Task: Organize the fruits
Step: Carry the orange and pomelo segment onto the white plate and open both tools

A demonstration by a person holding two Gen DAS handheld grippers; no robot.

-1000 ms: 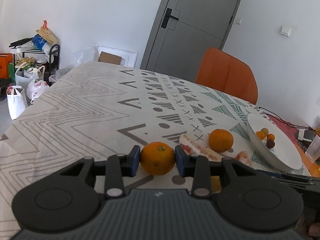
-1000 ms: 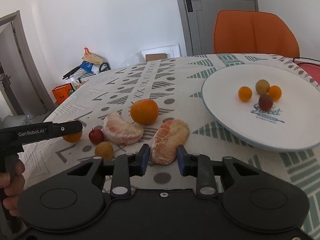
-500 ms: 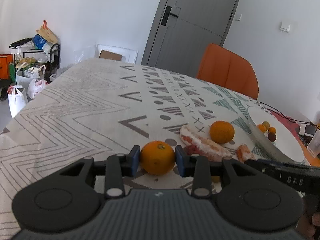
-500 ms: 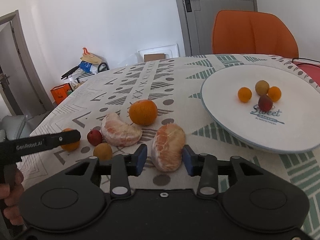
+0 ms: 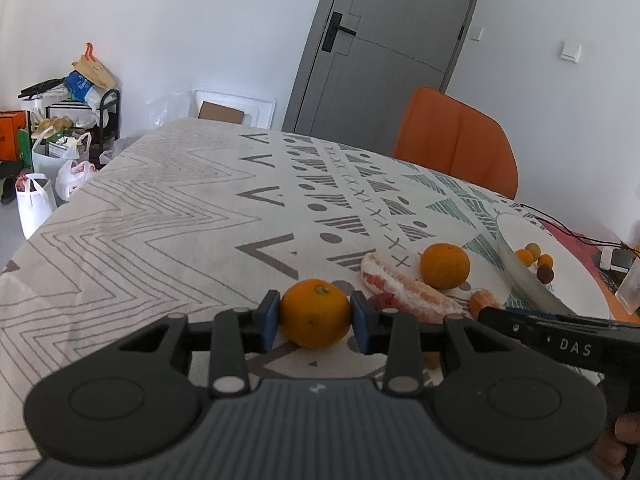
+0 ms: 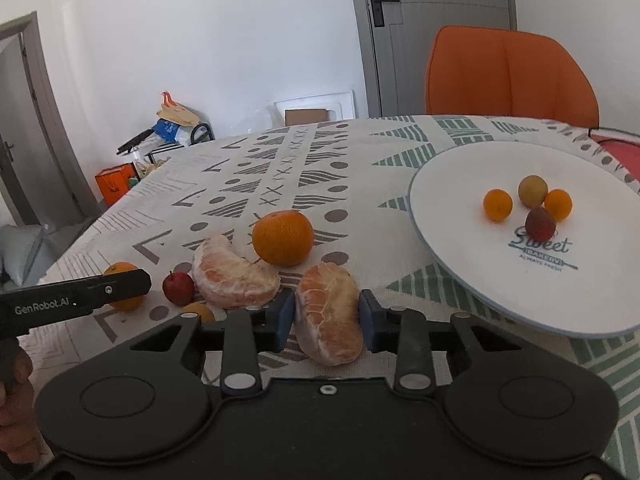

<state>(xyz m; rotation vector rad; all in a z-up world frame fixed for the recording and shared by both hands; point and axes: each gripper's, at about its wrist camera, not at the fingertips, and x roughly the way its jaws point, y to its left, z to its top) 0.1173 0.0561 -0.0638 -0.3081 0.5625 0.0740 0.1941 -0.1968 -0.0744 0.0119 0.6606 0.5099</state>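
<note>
The white plate (image 6: 452, 184) reads "Sweet Bakery, Always Fresh" at its five o'clock, the left gripper (image 6: 72, 298) bears "GenRobot.AI", and the right gripper (image 5: 576, 346) shows "DAS".

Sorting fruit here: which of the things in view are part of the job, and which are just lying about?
Part of the job:
- small orange in the left gripper
- peeled citrus wedge between the closing right gripper
- second peeled wedge
- large orange
- small red fruit
- white plate

Lying about:
- orange chair
- bags on the floor
- cardboard box
</note>
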